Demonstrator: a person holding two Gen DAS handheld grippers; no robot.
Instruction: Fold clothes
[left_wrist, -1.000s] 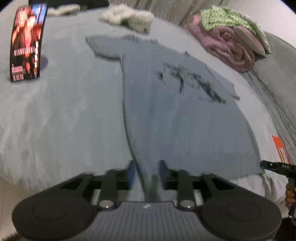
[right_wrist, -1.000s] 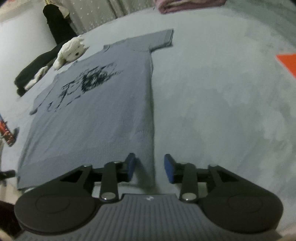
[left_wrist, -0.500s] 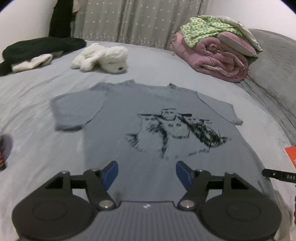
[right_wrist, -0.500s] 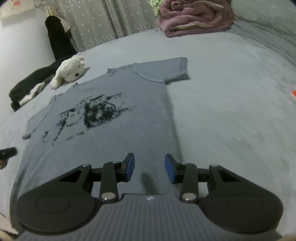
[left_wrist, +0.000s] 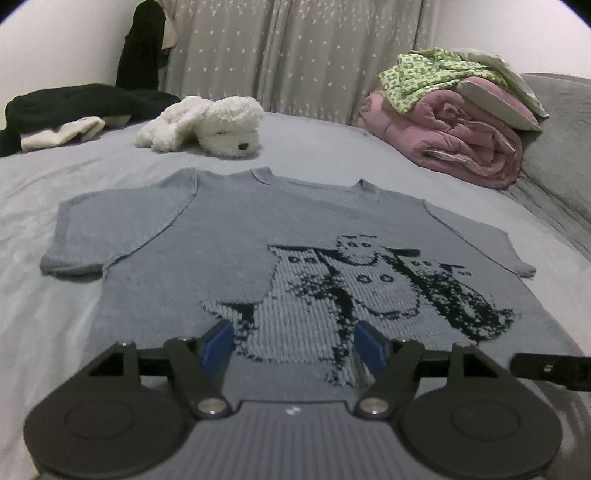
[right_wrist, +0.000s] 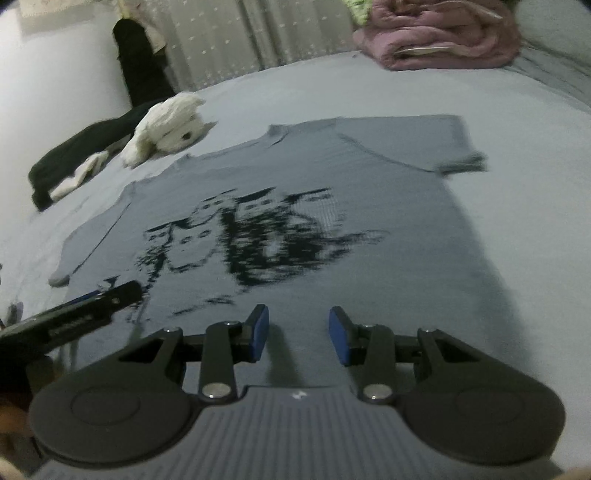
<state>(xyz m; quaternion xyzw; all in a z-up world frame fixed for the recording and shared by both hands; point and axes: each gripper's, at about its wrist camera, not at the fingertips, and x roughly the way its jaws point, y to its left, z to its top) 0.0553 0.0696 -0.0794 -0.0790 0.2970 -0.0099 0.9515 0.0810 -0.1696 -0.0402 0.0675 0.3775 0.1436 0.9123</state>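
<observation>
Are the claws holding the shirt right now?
No, nothing is held. The left claw is opening, empty, above the flat grey knitted T-shirt. The right claw is open and empty too.

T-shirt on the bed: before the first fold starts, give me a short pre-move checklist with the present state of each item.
1. T-shirt spread flat, print up: ok.
2. Both sleeves laid out to the sides: ok; the one nearer the pink bedding has a slightly curled edge.
3. Left gripper free of cloth: ok; its jaws are opening with nothing between them.
4. Right gripper free of cloth: ok; jaws apart, nothing between them.
5. Plush dog clear of the shirt: ok; it lies beyond the collar, apart from it.
6. Bottom hem straight: cannot tell; the grippers hide it in both views.
</observation>
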